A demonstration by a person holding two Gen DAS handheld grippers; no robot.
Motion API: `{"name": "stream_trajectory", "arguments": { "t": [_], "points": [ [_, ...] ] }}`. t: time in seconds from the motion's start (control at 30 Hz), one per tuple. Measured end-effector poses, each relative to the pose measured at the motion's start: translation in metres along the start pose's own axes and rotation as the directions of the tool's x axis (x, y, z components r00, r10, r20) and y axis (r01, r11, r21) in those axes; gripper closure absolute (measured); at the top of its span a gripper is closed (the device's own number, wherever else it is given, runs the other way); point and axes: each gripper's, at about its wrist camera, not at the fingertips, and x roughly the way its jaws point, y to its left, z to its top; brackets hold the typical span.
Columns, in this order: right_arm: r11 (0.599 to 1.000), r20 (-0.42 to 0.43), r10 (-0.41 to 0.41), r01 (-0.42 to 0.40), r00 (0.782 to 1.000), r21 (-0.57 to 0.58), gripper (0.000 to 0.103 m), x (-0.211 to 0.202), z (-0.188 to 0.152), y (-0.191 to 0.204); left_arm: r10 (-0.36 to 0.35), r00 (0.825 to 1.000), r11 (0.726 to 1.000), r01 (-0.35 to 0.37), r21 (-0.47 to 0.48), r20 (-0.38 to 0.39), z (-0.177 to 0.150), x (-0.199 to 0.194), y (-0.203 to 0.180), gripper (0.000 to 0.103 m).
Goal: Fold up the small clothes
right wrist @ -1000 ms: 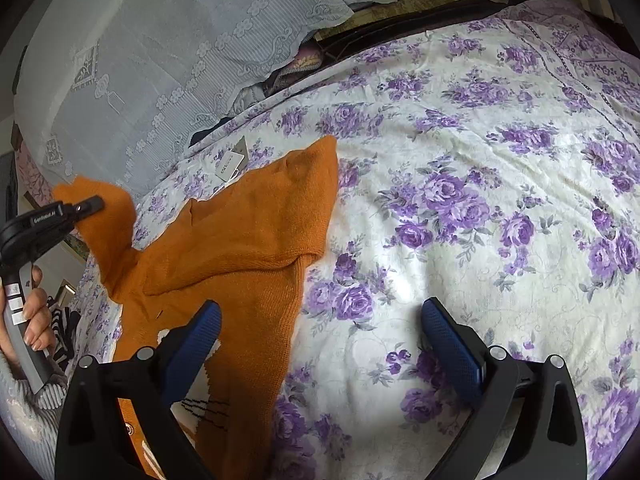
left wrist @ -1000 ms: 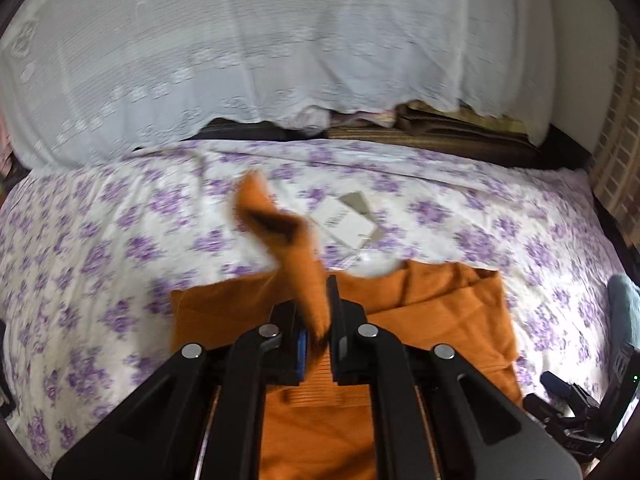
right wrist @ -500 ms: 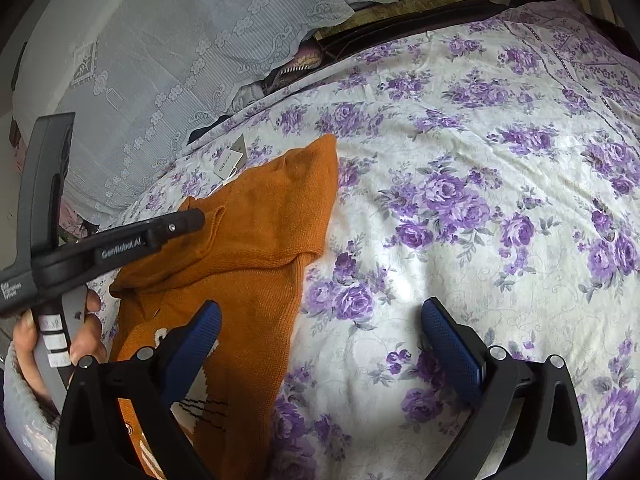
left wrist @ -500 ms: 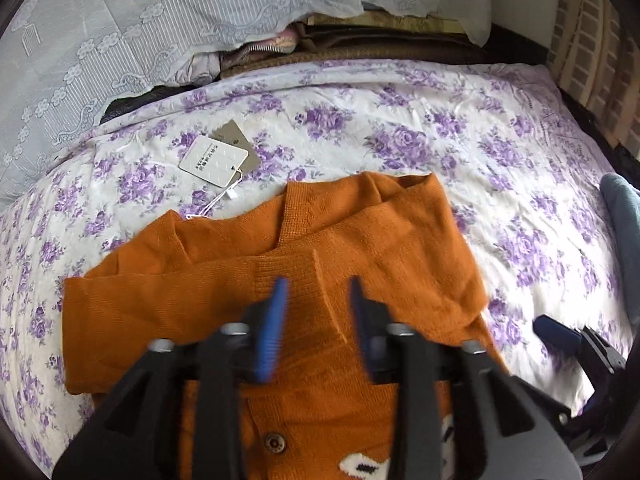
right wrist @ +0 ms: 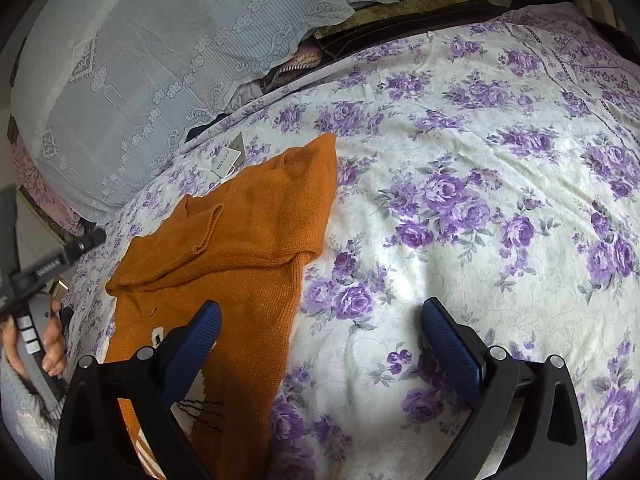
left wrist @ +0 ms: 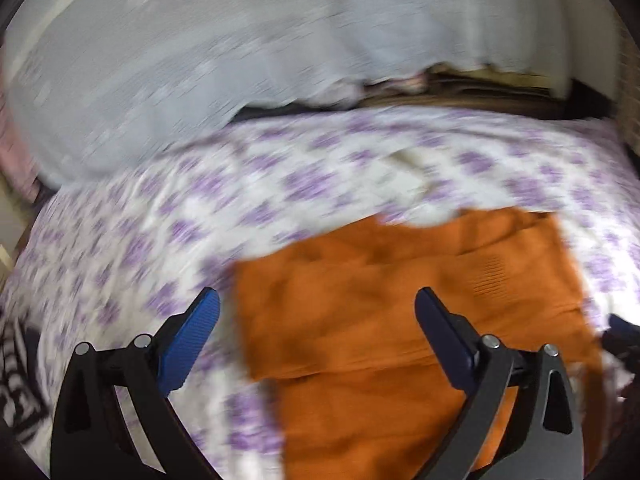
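Note:
A small orange knitted sweater [left wrist: 400, 300] lies flat on the flowered bedsheet [left wrist: 168, 240], its left sleeve folded across the chest. The left wrist view is blurred by motion. My left gripper [left wrist: 318, 312] hovers over the sweater's left edge; its jaws are opening, wide apart, with nothing pinched between them. The right wrist view shows the sweater [right wrist: 248, 232] at left with a white animal pattern low on its front. My right gripper [right wrist: 320, 320] stands open above the sweater's right edge and the sheet. The left gripper's finger [right wrist: 84, 240] shows at the far left, held by a hand [right wrist: 52, 340].
A paper tag [right wrist: 226, 160] lies by the sweater's collar. A white lace cover [right wrist: 140, 60] drapes over piled things behind the bed. The flowered bedsheet [right wrist: 500, 200] stretches wide to the right. A black-and-white patterned cloth [left wrist: 16, 360] shows at the left edge.
The left gripper laid the orange sleeve across the sweater, let it go and opened wide, then swung left off the garment. The right gripper has not moved.

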Motion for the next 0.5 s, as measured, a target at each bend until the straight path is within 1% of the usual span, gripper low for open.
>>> {"name": "stream_trajectory", "arguments": {
  "t": [0.1, 0.2, 0.23, 0.27, 0.33, 0.37, 0.43, 0.47, 0.5],
  "points": [
    [1.000, 0.000, 0.000, 0.000, 1.000, 0.000, 0.003, 0.000, 0.000, 0.001, 0.041, 0.998, 0.995, -0.045, -0.090, -0.044, -0.014, 0.016, 0.040, 0.008],
    [1.000, 0.000, 0.000, 0.000, 1.000, 0.001, 0.003, 0.000, 0.000, 0.001, 0.096, 0.992, 0.985, -0.107, -0.134, -0.088, -0.026, 0.036, 0.064, 0.008],
    [1.000, 0.000, 0.000, 0.000, 1.000, 0.001, 0.003, 0.000, 0.000, 0.001, 0.108, 0.988, 0.984, -0.123, -0.129, -0.113, -0.030, 0.045, 0.066, 0.008],
    [1.000, 0.000, 0.001, -0.001, 1.000, 0.001, 0.003, 0.000, 0.000, 0.001, 0.104, 0.983, 0.987, -0.120, -0.106, -0.152, -0.036, 0.058, 0.064, 0.008],
    [1.000, 0.000, 0.001, -0.001, 1.000, 0.002, 0.003, 0.001, 0.000, 0.001, 0.112, 0.974, 0.992, -0.122, -0.042, -0.196, -0.046, 0.076, 0.052, 0.007],
    [1.000, 0.001, 0.002, -0.002, 1.000, 0.003, 0.003, 0.000, 0.000, 0.000, 0.144, 0.977, 0.988, -0.149, -0.026, -0.156, -0.050, 0.075, 0.046, 0.006],
    [1.000, 0.002, 0.004, -0.004, 1.000, 0.005, 0.003, -0.001, 0.000, 0.001, 0.237, 0.965, 0.971, -0.232, 0.056, -0.112, -0.049, 0.068, 0.032, 0.006],
    [1.000, 0.003, 0.006, -0.006, 1.000, 0.006, 0.003, -0.001, 0.000, 0.001, 0.257, 0.961, 0.965, -0.249, 0.085, -0.097, -0.047, 0.065, 0.028, 0.007],
    [1.000, 0.004, 0.007, -0.007, 1.000, 0.007, 0.003, -0.002, 0.000, 0.001, 0.261, 0.963, 0.962, -0.253, 0.106, -0.066, -0.044, 0.055, 0.024, 0.007]
  ]
}}
